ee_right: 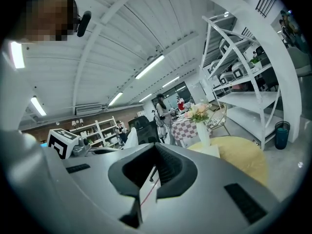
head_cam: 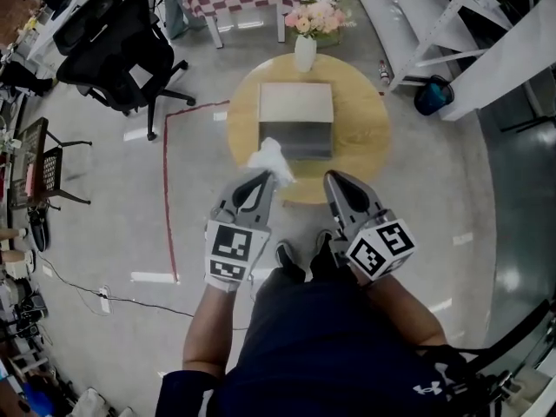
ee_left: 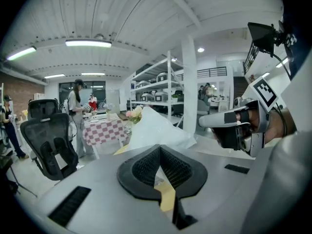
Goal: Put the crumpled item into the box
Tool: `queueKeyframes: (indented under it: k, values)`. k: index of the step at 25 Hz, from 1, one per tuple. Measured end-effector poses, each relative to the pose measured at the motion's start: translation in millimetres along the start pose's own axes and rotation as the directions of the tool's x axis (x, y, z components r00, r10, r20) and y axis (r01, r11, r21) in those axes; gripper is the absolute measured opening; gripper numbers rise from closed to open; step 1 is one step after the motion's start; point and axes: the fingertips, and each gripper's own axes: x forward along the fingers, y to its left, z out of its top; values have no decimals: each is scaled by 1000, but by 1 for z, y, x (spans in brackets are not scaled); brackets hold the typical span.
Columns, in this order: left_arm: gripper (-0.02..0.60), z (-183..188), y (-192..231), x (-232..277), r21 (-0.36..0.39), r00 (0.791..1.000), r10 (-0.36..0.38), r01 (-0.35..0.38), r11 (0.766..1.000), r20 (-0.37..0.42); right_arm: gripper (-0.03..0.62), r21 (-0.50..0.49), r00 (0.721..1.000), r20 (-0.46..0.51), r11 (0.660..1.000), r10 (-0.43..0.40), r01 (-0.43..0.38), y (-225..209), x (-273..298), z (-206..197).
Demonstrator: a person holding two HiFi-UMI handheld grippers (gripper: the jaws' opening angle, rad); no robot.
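We hold the left tool (head_cam: 265, 179) closed on the crumpled item (head_cam: 272, 159), a white wad that sticks out past the jaw tips. In the left gripper view the jaws meet at the tip, with white showing in the slit between the pads and the rest of the wad billowing up beyond them. From the head view the crumpled item sits by the near left corner of the box (head_cam: 296, 115), overlapping its near edge. It is not inside the box, and we cannot tell whether it touches it.

The box stands at the middle of the round wooden worktop (head_cam: 365, 137). A white vase (head_cam: 305, 52) of pink flowers (head_cam: 314, 17) stands just behind it at the far rim.

Our right tool (head_cam: 334, 181) is beside the left one, at the near edge of the worktop and apart from the box. In the right gripper view its jaws are drawn together to a narrow slit and hold nothing; only floor shows through.

A black chair (head_cam: 122, 42) stands on the floor to the left, well apart from the worktop.
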Motion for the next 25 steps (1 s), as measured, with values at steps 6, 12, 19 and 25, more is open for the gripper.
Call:
queueKeyframes:
  k: [6,12,19,25]
  values:
    - [17,-5,6,26,58,996,43,-39,998,-77,5,6,999,-15,999,34,-34,-22,11,8]
    - [17,-26,10,58,171,980,56,-22,985,-192,5,24,999,-17,999,45,-44,-41,23,10]
    - [17,-49,24,95,250,955,34,42,967,-294,5,46,999,-35,998,31,-29,-56,33,7]
    - [18,-63,32,127,254,938,4,90,963,-347,5,73,999,-53,997,0,4,-73,34,5]
